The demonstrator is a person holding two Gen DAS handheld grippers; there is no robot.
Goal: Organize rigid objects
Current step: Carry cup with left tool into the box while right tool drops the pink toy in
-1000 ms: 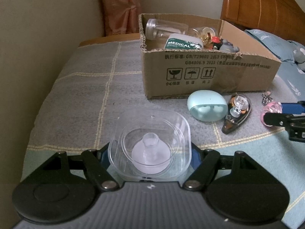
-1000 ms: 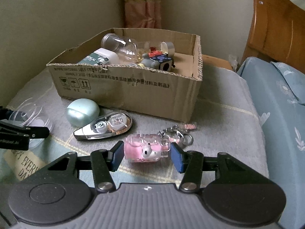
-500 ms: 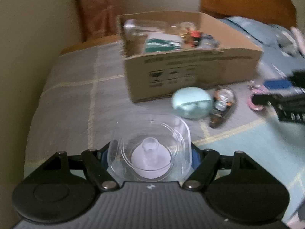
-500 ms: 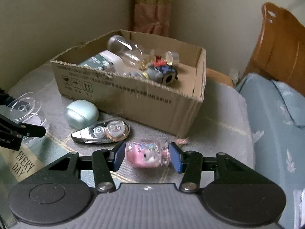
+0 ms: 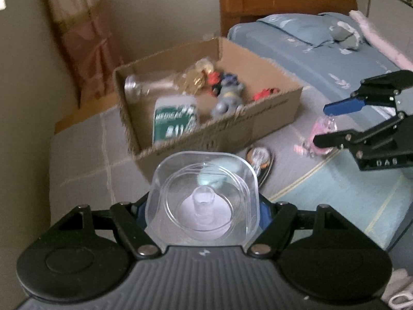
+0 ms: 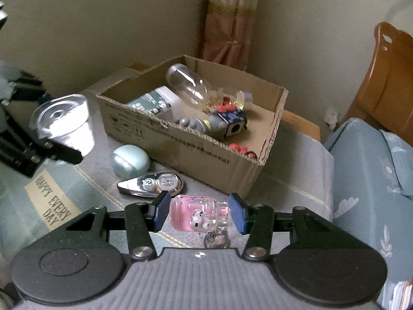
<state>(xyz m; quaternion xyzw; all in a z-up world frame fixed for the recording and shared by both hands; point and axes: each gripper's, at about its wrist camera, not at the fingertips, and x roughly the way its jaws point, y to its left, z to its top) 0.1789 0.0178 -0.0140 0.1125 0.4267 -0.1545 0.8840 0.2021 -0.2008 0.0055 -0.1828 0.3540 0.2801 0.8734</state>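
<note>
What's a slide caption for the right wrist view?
Right gripper shut on a pink keychain above the bed, cardboard box ahead.

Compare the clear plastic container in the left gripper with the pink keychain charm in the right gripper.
The clear container is colourless and see-through; the pink charm is tinted pink with a small white figure inside. The container is wider and spreads the left gripper further than the charm spreads the right gripper. The charm has a ring hanging below it; the container has none. Both are held clear of the bed, near the cardboard box.
</note>
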